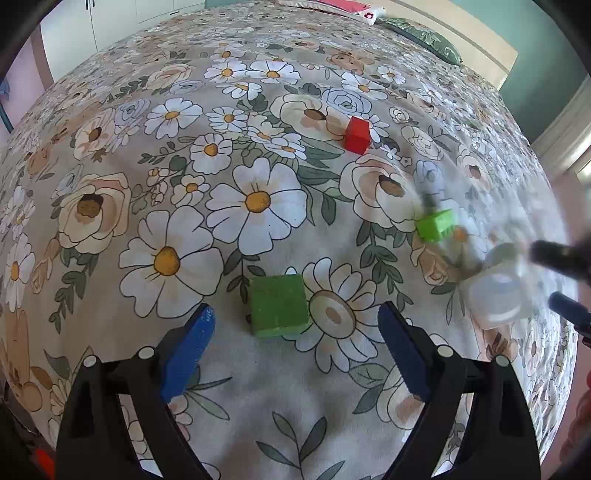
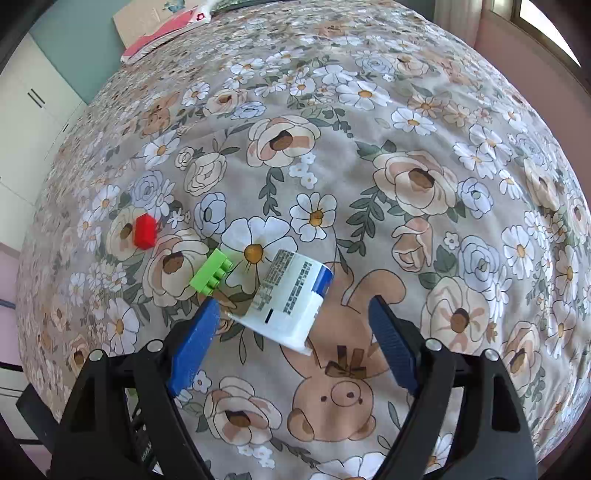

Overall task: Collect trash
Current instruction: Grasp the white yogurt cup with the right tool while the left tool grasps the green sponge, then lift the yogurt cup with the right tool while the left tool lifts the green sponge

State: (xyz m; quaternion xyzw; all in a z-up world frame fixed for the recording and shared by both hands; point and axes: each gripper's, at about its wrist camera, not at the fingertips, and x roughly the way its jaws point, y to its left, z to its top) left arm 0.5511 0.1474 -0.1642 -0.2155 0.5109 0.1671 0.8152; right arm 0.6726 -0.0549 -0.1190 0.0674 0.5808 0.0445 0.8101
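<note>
Blue-padded and spread wide, the right gripper (image 2: 291, 338) holds nothing; nearest to it, between its fingers and a little ahead of the pads, a white container with a blue cap (image 2: 291, 295) lies tipped on its side on the floral bedspread (image 2: 424, 122), over the printed bunny, towards the near edge of the bed; just beside the container, on its left, sits a light green toy brick (image 2: 211, 275), close but whether touching I cannot tell; farther off to the left a red block (image 2: 144, 231) rests well apart from both.

From the left wrist view, the left gripper (image 1: 297, 345) is likewise wide and empty, with a dark green square block (image 1: 279, 304) lying flat between its fingers just ahead of the tips; the light green brick and the blurred container sit off to the right, the red block beyond, and pillows (image 1: 417, 31) lie at the far head of the bed.

My reading is that the step in hand is the approach before the first pick; each gripper is lined up on one piece; the next move calls for advancing until the pads flank the piece, then closing; the container, round and lying askew, may roll or nudge the brick if the pads meet it unevenly.
</note>
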